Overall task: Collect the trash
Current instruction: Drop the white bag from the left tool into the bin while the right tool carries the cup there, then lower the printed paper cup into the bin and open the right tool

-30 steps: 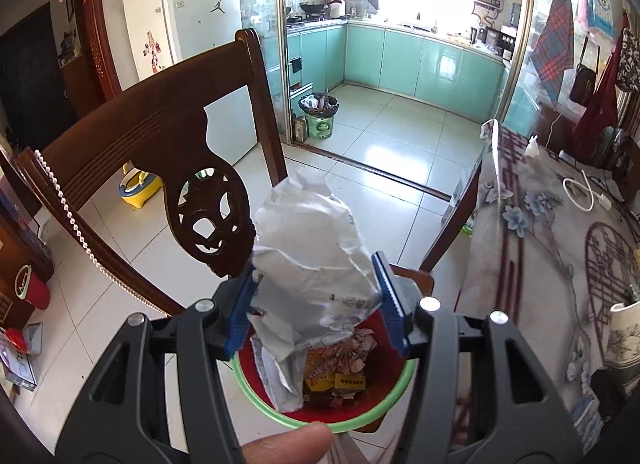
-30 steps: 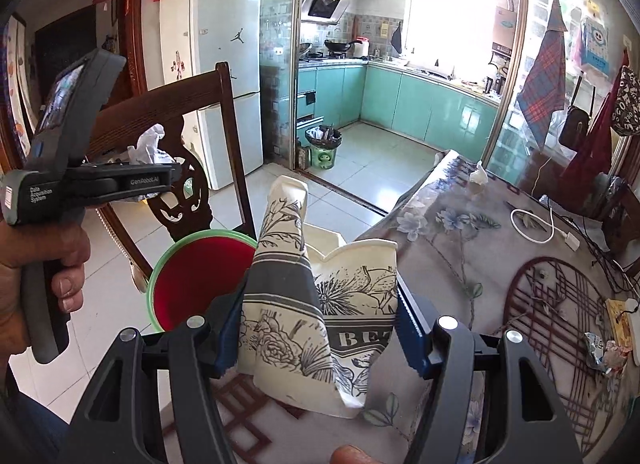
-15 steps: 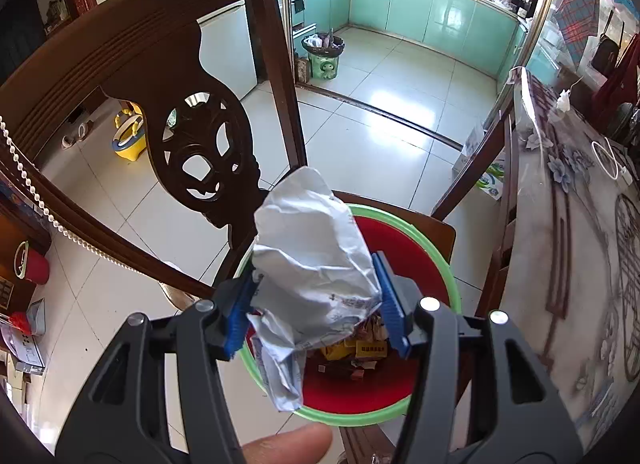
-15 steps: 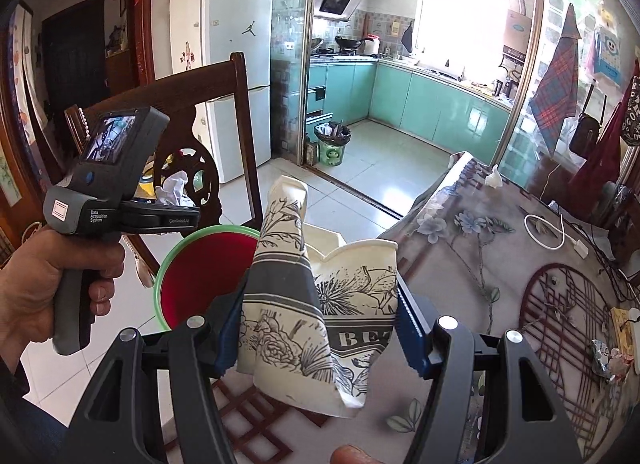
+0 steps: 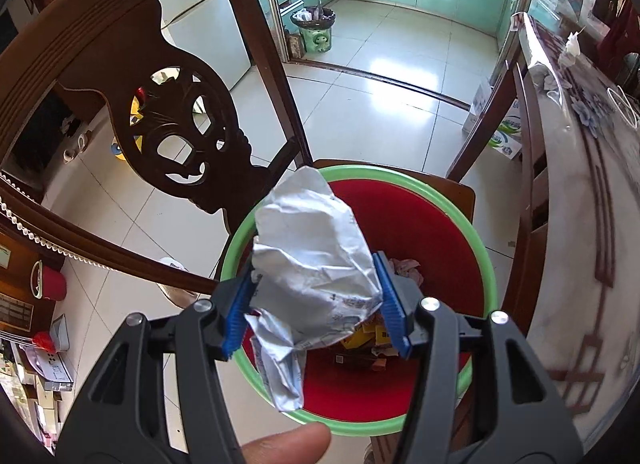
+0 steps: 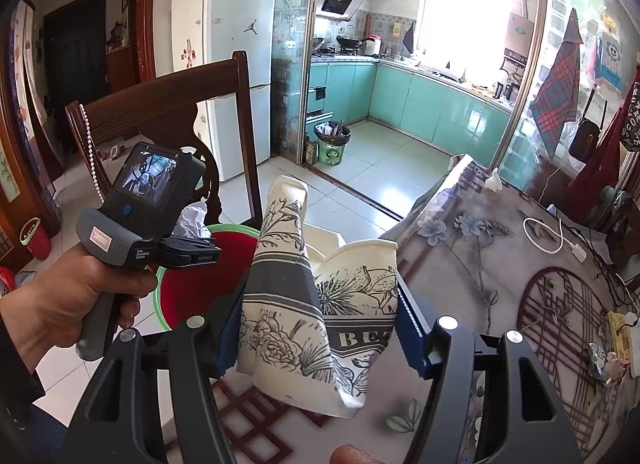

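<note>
My left gripper (image 5: 316, 300) is shut on a crumpled white paper wrapper (image 5: 316, 260) and holds it right above a red bin with a green rim (image 5: 432, 223) that stands on a chair seat. The bin holds several scraps (image 5: 372, 336). My right gripper (image 6: 318, 328) is shut on a crushed paper cup with a floral print (image 6: 316, 304), held over the table edge. In the right wrist view the left gripper (image 6: 188, 252) hovers over the bin (image 6: 184, 300) with the wrapper (image 6: 192, 219) in it.
A dark carved wooden chair back (image 5: 160, 103) rises just left of the bin. The table with a floral cover (image 6: 500, 264) lies to the right, with a white cable (image 6: 548, 236) and foil scraps (image 6: 604, 360). A kitchen waste basket (image 5: 314, 29) stands farther off.
My left gripper has moved forward and tipped down, so the wrapper now hangs over the middle of the red bin. My right gripper with the cup has barely moved.
</note>
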`<control>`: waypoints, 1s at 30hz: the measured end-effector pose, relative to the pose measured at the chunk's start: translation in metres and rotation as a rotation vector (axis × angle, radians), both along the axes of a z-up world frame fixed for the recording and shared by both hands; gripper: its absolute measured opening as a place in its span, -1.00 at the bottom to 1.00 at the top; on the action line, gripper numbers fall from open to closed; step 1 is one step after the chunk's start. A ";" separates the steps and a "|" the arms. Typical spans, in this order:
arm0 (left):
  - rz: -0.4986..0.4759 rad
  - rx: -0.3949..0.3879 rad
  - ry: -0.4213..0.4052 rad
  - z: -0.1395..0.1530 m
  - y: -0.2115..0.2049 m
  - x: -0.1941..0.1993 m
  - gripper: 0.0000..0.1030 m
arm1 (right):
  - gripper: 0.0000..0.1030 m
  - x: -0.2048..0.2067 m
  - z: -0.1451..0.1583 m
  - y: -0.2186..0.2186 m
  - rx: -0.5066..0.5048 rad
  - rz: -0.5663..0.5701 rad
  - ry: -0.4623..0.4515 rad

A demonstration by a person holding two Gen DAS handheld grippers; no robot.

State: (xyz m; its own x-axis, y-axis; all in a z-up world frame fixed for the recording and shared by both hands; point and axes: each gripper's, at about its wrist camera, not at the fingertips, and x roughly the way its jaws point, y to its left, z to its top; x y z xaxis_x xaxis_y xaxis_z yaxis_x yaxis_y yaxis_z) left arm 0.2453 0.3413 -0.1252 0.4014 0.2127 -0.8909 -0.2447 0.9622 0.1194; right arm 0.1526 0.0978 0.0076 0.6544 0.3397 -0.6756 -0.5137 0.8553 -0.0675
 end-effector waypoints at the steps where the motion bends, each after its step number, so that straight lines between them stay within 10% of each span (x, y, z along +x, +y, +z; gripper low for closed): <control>1: -0.002 0.001 0.004 -0.001 0.000 0.000 0.04 | 0.21 0.000 0.000 0.000 -0.002 0.000 -0.001; 14: 0.036 -0.032 -0.045 0.017 0.005 0.000 0.91 | 0.21 0.000 -0.009 0.009 -0.003 0.015 0.017; 30: 0.263 0.052 -0.330 0.116 0.058 -0.037 0.91 | 0.21 0.006 -0.018 0.054 0.001 0.096 0.029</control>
